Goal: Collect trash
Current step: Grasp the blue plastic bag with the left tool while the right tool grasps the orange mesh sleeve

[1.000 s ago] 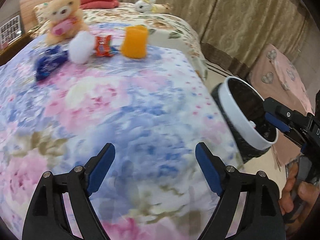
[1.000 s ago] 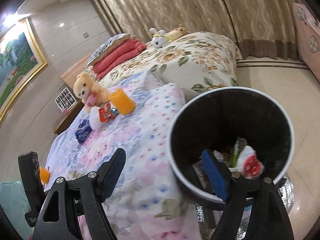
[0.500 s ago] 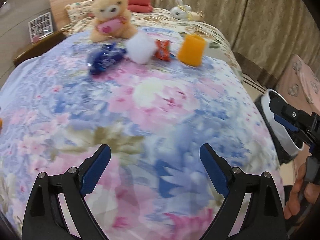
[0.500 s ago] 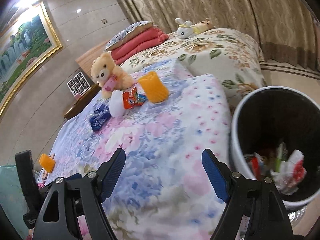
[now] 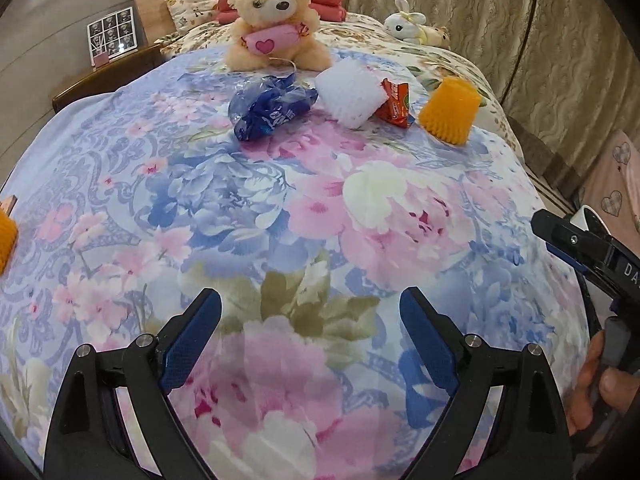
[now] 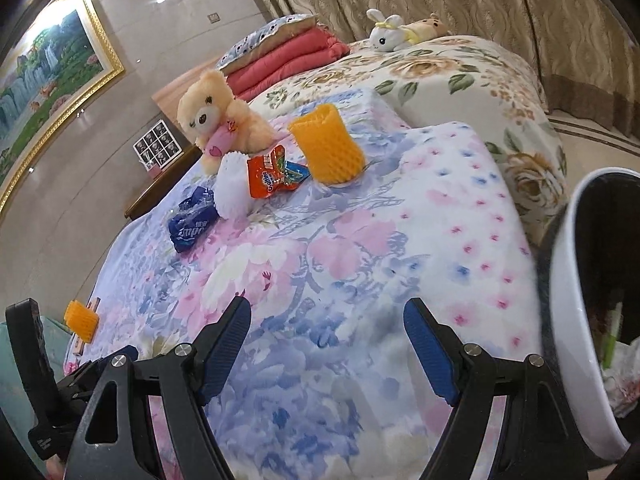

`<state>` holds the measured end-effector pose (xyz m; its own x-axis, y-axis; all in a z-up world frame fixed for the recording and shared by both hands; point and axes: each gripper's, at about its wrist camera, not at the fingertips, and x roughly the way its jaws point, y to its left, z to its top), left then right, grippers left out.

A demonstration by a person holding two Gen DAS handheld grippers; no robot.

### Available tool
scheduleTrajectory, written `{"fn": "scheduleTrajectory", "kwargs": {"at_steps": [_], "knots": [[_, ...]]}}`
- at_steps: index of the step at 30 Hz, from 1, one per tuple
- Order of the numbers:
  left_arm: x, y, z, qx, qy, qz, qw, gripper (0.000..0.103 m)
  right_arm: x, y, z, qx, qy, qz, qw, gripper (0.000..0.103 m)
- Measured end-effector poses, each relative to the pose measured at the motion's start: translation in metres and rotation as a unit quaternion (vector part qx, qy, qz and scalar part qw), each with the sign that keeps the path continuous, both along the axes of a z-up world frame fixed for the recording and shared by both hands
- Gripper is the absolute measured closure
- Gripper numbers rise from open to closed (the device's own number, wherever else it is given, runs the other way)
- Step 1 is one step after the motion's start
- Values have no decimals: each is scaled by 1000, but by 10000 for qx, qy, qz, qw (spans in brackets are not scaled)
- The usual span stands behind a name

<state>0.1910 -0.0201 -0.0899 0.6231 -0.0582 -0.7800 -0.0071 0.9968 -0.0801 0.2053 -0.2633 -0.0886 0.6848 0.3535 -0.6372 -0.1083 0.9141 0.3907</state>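
Trash lies in a row at the far side of the floral bedspread [image 5: 320, 208]: a crumpled blue wrapper [image 5: 270, 108], a white foam net [image 5: 350, 94], a red snack packet [image 5: 396, 104] and an orange foam net [image 5: 450, 110]. They also show in the right wrist view: blue wrapper [image 6: 192, 220], white net [image 6: 232, 186], red packet [image 6: 272, 176], orange net [image 6: 326, 144]. My left gripper [image 5: 310, 334] is open and empty, well short of them. My right gripper [image 6: 326, 340] is open and empty beside the white-rimmed bin [image 6: 576, 320], which holds trash.
A teddy bear [image 5: 274, 16] sits behind the trash. A second orange foam net [image 6: 82, 320] lies at the bed's left edge. A plush rabbit [image 6: 386, 34], folded red blankets [image 6: 288, 60] and a nightstand with a photo frame [image 5: 114, 36] are beyond. Curtains and floor lie right.
Both grippers have swung left, away from the bin and toward the bed's trash. The bin has slid to the right edge of the right wrist view. Both stay open.
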Motion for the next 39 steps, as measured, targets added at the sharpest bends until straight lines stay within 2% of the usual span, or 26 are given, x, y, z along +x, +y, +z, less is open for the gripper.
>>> {"fn": "scheduleTrajectory", "kwargs": {"at_steps": [9,23,28,36,37,39], "knots": [[34,12,6,89,-95,30,9999,10,37,7,1,-47,-38,40,10000,23],[106,50,2,416,-179,428,9981,10,106,12,-2,-69,-17,5,10000,23],[130,51,2,504,-261,375,9977,10,131,14,-4,-116,-34,-21,9999,23],[155,48,5,441,-434,163,9980,11,157,25,-7,-275,-24,88,9996,23],[156,47,4,431,-434,152,9980,14,159,26,-8,-271,-16,104,9996,23],[156,46,4,375,-445,55,9983,35,162,26,-9,-289,18,68,9996,30]]}}
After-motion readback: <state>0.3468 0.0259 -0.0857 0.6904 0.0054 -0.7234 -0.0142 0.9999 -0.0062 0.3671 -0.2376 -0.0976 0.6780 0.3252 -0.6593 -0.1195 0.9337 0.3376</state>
